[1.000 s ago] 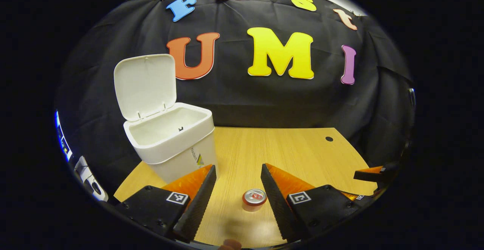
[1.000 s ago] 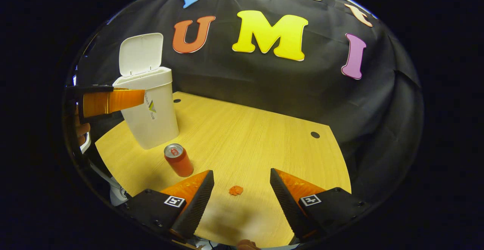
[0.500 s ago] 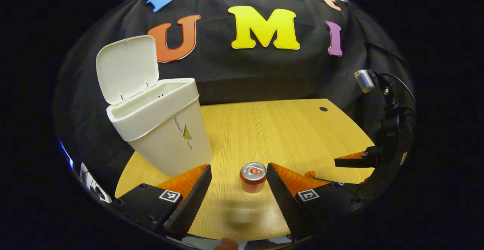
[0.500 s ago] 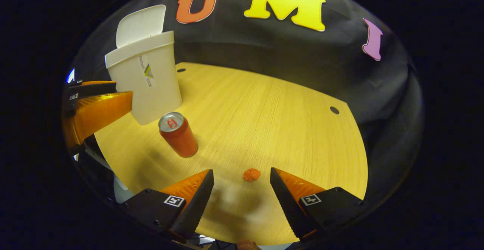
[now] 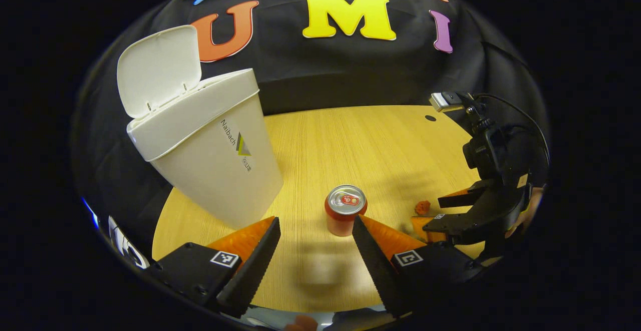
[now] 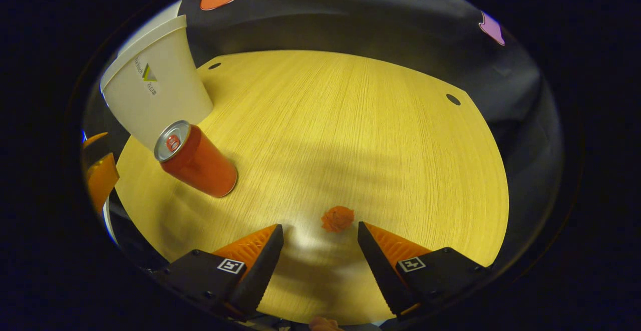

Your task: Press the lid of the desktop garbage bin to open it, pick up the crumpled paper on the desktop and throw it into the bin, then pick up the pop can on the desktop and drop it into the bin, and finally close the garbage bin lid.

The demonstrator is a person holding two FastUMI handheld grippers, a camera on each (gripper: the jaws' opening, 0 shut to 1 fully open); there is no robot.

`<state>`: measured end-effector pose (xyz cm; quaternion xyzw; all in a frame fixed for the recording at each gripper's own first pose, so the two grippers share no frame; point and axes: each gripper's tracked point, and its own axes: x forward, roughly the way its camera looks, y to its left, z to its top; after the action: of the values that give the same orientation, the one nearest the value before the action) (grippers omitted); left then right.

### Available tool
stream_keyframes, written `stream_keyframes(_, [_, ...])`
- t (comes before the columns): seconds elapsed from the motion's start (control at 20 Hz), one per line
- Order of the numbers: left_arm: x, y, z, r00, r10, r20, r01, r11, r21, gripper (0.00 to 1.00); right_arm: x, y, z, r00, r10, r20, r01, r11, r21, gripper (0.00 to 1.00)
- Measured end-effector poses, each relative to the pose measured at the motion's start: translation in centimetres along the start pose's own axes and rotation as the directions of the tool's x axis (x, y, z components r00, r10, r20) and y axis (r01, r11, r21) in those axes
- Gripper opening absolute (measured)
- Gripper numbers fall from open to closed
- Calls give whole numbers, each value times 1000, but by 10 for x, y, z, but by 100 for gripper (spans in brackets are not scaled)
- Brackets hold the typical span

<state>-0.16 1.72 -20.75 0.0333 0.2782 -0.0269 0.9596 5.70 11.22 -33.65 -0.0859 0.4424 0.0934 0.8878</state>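
On desk (image 6: 350,120): one bin (image 5: 210,155), one can (image 5: 344,211), one paper (image 6: 337,219).

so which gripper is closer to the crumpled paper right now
Right. The right gripper is open and low over the desk with the crumpled paper just ahead of its fingertips. The left gripper, also open, is lined up on the pop can instead.

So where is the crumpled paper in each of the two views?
Left gripper view: the paper lies low on the right, on the table just right of the can, close to the right gripper.
Right gripper view: the paper lies low in the middle, just ahead of the open right gripper.
Shared landmark: the can, standing near the bin.
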Motion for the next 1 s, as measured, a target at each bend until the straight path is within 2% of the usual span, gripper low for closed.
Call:
stream_keyframes(0.1, [5, 4, -4, 1000, 2, -23, -3, 1000, -29, 96, 9, -4, -3, 999, -25, -49, 25, 1000, -6, 95])
stream_keyframes(0.15, [6, 8, -6, 999, 16, -31, -17, 999, -36, 100, 13, -5, -2, 998, -26, -62, 27, 1000, 6, 96])
stream_keyframes(0.2, [7, 8, -7, 999, 17, -40, -19, 999, -40, 96, 19, -5, -1, 997, -30, -77, 31, 999, 17, 95])
stream_keyframes(0.5, [10, 16, -8, 998, 51, -41, -53, 998, -45, 97, 29, -5, 5, 993, -45, -111, 45, 999, -6, 95])
stream_keyframes(0.75, [8, 19, -4, 997, 75, -29, -76, 996, -43, 97, 32, -8, 6, 991, -34, -131, 37, 999, 23, 73])
stream_keyframes(0.9, [9, 19, -5, 997, 70, -29, -72, 997, -41, 97, 33, -8, 6, 990, -23, -142, 29, 999, 41, 67])
stream_keyframes(0.95, [10, 17, -5, 997, 68, -30, -69, 997, -39, 97, 33, -6, 4, 988, -14, -154, 21, 999, 48, 55])
stream_keyframes(1.0, [10, 18, -5, 997, 69, -31, -70, 997, -38, 97, 33, -5, 2, 988, -10, -155, 18, 998, 53, 52])
